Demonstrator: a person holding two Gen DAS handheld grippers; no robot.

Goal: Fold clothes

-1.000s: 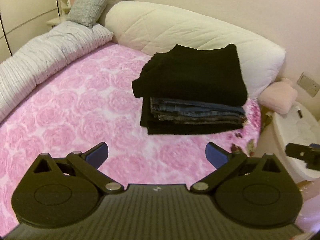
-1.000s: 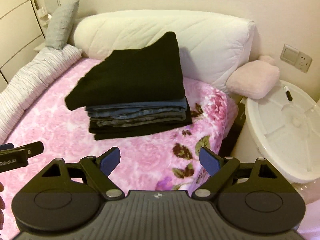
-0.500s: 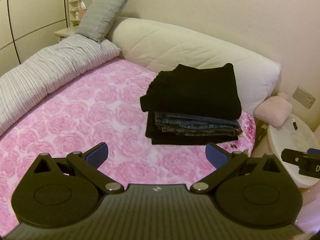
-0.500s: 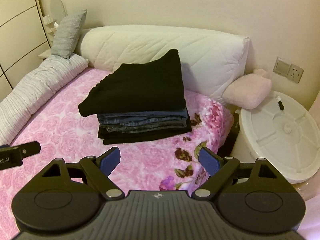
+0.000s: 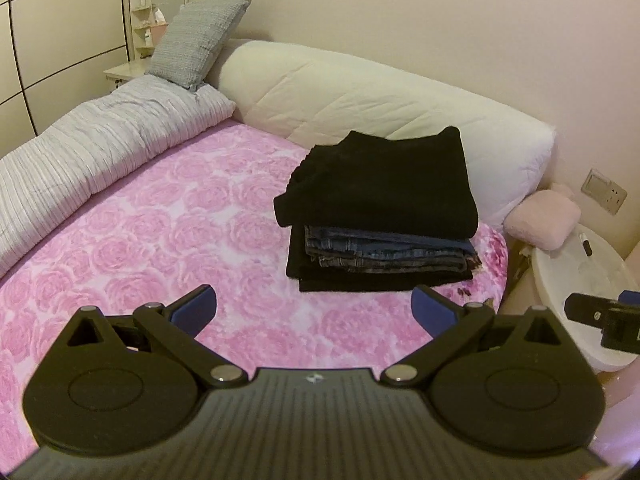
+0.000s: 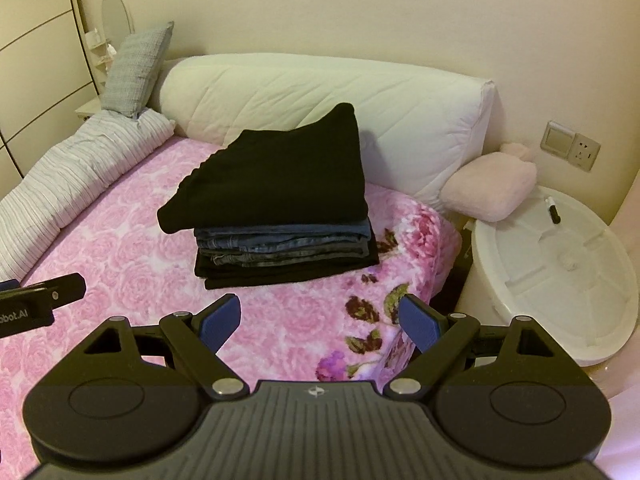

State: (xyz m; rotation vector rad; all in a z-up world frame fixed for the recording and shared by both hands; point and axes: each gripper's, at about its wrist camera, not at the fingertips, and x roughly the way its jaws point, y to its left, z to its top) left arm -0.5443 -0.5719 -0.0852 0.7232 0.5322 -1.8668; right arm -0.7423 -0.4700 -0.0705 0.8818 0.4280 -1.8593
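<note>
Folded clothes stack sits near white headboard cushion.

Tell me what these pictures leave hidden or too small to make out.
- Both views: how many garments are in the pile of clothes, since only folded edges show.
- Left view: the right tool, cut by the picture's edge.
- Right view: what the small dark thing on the white tub is; too small.
</note>
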